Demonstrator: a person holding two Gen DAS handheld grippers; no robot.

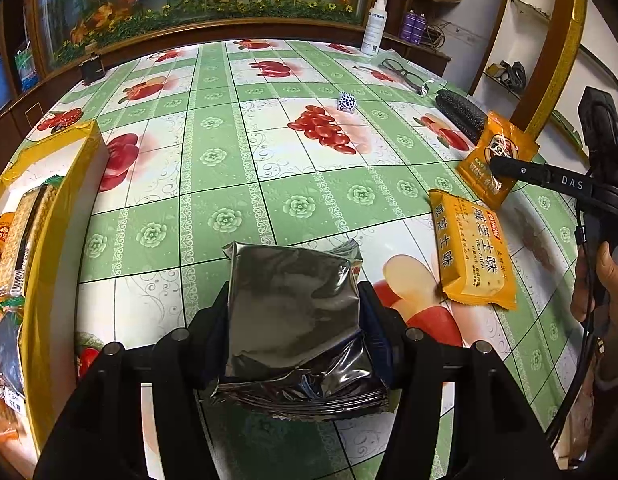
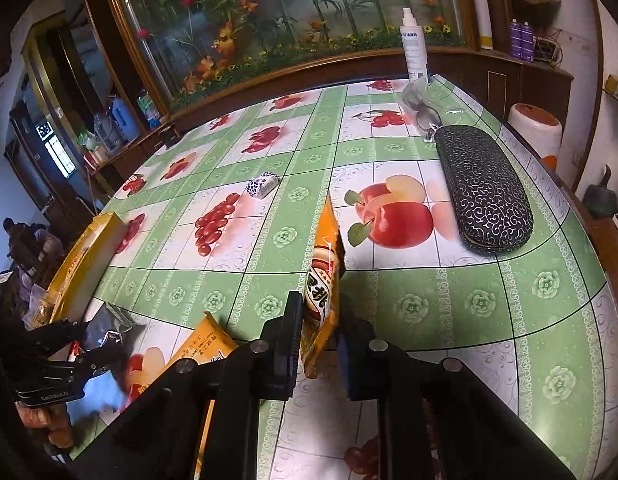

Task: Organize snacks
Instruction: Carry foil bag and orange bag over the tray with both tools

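My left gripper (image 1: 295,308) is shut on a silver foil snack packet (image 1: 293,280), held just above the tablecloth. A yellow box (image 1: 65,184) with several snacks inside stands to its left. My right gripper (image 2: 319,320) is shut on an orange snack packet (image 2: 323,256), which stands on edge between the pads. The left wrist view shows that packet (image 1: 499,148) at the right, pinched by the right gripper (image 1: 495,164). A second orange packet (image 1: 473,252) lies flat on the table between the two grippers, also seen as the flat orange packet (image 2: 207,344).
A patterned black glasses case (image 2: 483,188) lies to the right, with glasses (image 2: 421,108) and a white spray bottle (image 2: 415,52) behind it. A small blue-and-white wrapped sweet (image 2: 263,184) sits mid-table. A wooden cabinet runs along the far edge.
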